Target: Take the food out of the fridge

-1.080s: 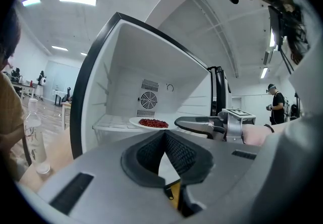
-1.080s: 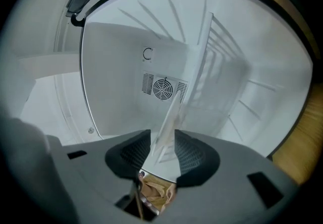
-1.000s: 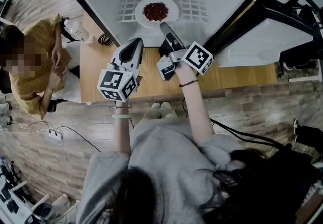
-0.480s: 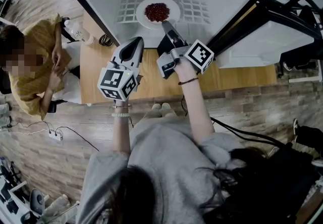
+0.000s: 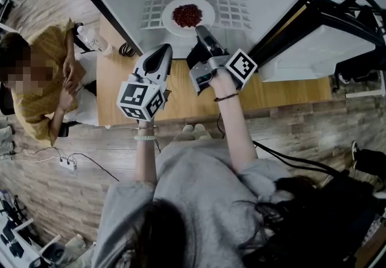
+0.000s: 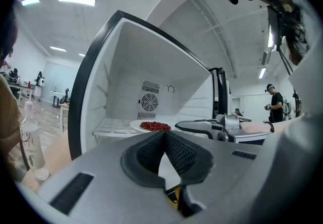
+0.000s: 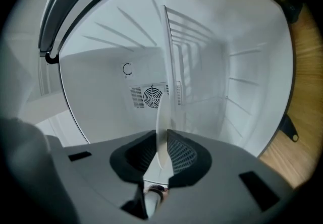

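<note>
A white plate [image 5: 206, 19] heaped with red food [image 5: 187, 14] lies on the wire shelf [image 5: 241, 10] inside the open fridge. My right gripper [image 5: 201, 31] reaches in to the plate's near rim. In the right gripper view that rim [image 7: 161, 117] stands edge-on between the pads; the jaws have just been closing and now pinch it. My left gripper [image 5: 161, 51] hovers in front of the fridge, left of the right one, shut with nothing in it. In the left gripper view the food [image 6: 155, 126] and the right gripper [image 6: 202, 126] show ahead.
The fridge stands on a wooden table [image 5: 289, 92], its door [image 5: 313, 49] swung open to the right. A person in a yellow top [image 5: 48, 79] sits at the left beside a clear bottle [image 5: 93, 37]. A cable and a power strip [image 5: 66, 161] lie on the floor.
The right gripper has rolled about its own axis, and its jaws have closed from wide open onto the plate's rim. The left gripper has stayed in place.
</note>
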